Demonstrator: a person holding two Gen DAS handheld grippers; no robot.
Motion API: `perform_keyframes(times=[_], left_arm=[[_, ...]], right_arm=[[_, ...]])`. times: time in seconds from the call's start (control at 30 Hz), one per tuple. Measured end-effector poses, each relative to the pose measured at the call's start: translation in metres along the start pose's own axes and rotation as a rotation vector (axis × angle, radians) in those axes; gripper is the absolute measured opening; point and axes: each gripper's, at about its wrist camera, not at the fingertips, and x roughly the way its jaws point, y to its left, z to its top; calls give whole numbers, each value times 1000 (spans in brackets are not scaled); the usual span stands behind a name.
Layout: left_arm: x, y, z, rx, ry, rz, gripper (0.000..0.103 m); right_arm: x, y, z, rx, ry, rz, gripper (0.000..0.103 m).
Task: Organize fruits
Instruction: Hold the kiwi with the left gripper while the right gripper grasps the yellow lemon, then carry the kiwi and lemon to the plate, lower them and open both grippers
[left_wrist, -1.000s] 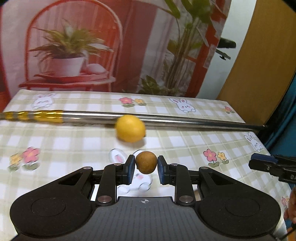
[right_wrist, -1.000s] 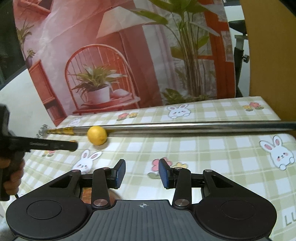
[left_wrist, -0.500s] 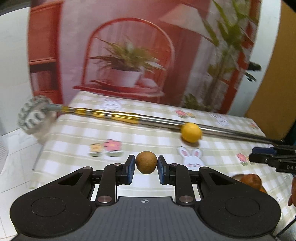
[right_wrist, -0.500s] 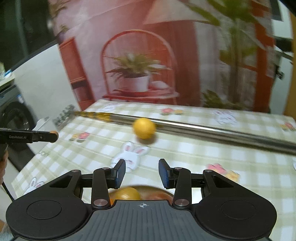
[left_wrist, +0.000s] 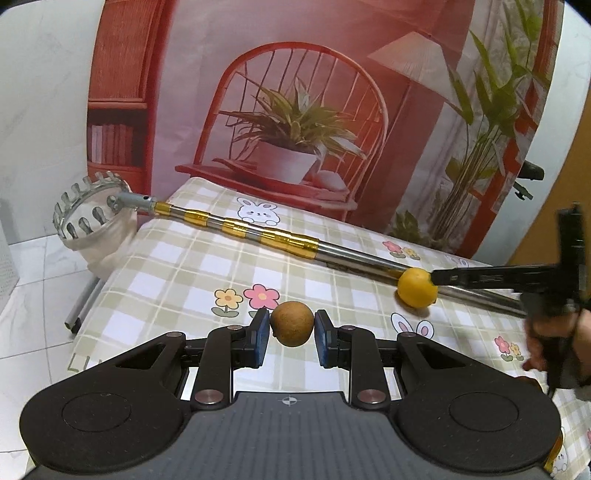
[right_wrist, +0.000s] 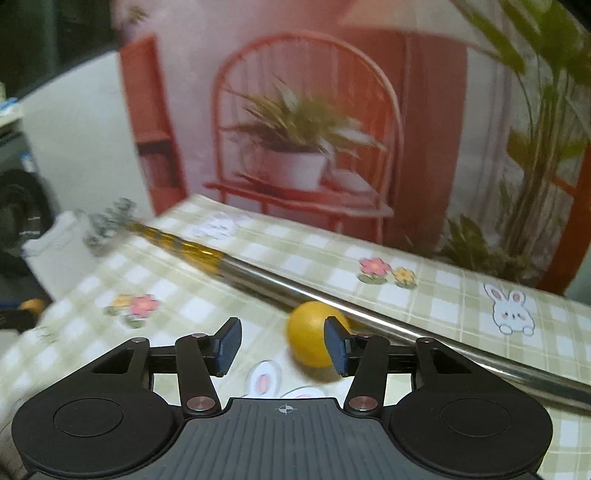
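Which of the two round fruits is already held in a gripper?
The small brown fruit, clamped between the pads of the left gripper. The yellow fruit lies on the tablecloth against the metal pole, not gripped.

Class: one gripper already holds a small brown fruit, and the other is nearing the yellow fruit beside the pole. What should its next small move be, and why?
Probably ease the right gripper forward until its opening jaws straddle the yellow fruit, then close. The fruit lies on the tablecloth against the pole, off-centre toward one finger and not yet between the pads. The left gripper is occupied, shut on the brown fruit.
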Motion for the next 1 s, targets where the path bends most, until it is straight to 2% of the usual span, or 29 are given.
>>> perform_keyframes(times=[0.2,0.3,0.6,0.8,1.0], left_arm=[[9,4,-2,-8,22,-17,28],[13,5,-4,-20,32,-31,28],[18,-1,-7,-4,50,-51,28],[12,-9,-5,13,52,-64,28],[-7,-32,0,63,45,-81,28]], right_arm=[[53,-13,-1,44,109,-76,54],[69,-15,-1,69,143,-80,57],[94,-15,-1,77,188,-97,56],[86,-15,-1,89,183,-72,54],[43,-16,2,129,114,8,54]])
